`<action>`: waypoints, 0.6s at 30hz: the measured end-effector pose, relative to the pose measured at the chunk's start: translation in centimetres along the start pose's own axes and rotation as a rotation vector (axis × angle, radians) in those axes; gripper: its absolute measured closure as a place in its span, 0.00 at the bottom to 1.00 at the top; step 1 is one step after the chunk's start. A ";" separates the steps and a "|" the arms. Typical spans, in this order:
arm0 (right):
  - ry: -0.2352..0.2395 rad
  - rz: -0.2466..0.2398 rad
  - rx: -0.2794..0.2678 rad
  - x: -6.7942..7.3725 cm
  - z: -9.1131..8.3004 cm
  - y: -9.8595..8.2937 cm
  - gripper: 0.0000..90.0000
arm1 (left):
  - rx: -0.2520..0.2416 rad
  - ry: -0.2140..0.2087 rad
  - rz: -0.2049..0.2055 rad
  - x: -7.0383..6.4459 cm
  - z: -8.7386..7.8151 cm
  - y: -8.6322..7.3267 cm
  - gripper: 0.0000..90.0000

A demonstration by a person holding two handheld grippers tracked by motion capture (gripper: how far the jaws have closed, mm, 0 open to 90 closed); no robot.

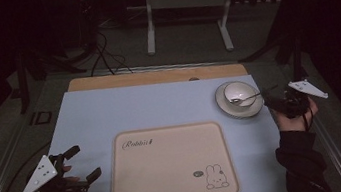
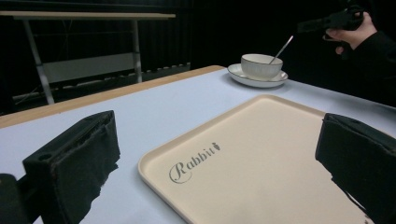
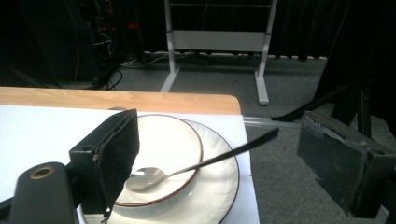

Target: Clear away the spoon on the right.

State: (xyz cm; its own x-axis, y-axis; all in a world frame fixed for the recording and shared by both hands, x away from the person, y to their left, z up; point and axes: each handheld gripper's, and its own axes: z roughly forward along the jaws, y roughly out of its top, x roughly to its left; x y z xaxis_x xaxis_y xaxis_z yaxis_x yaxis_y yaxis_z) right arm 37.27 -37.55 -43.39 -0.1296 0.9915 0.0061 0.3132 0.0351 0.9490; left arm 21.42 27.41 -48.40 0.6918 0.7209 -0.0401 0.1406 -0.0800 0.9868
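A white bowl [image 1: 236,92] stands on a white saucer [image 1: 256,106] at the table's right rear, with a metal spoon [image 1: 245,98] lying in it, handle pointing right. In the right gripper view the spoon [image 3: 196,164] rests in the bowl [image 3: 166,135] and its handle passes between the two wide-apart jaws. My right gripper [image 1: 274,103] is open just right of the saucer, around the handle's end without touching it. My left gripper [image 1: 82,164] is open at the table's front left, beside a beige tray [image 1: 170,164] printed with "Rabbit" [image 2: 194,161].
A pale blue mat [image 1: 110,114] covers the table, with a wooden strip [image 1: 155,77] along the far edge. Beyond it stand a white frame [image 1: 186,8] and cables [image 1: 108,59] on the dark floor. The other hand [image 2: 350,35] shows far off in the left gripper view.
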 end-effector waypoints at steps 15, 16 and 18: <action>0.023 0.119 0.040 -2.1 3.0 -1.8 0.21 | 0.013 -0.002 -0.001 0.0 0.3 -0.1 0.00; 0.025 0.126 0.042 -2.3 3.3 -1.9 0.25 | 0.015 -0.001 -0.001 0.0 0.3 -0.2 0.00; 0.028 0.141 0.046 -2.5 3.7 -2.0 0.28 | 0.016 0.001 -0.003 0.0 0.3 -0.2 0.00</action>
State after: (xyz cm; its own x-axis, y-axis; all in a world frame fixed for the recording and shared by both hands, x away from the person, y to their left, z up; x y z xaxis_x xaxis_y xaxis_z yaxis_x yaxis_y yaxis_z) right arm 40.44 -39.66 -46.48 -0.1070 0.9832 0.1479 0.3728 -0.0982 0.9227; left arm 21.61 27.26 -48.62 0.6905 0.7220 -0.0430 0.1538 -0.0885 0.9841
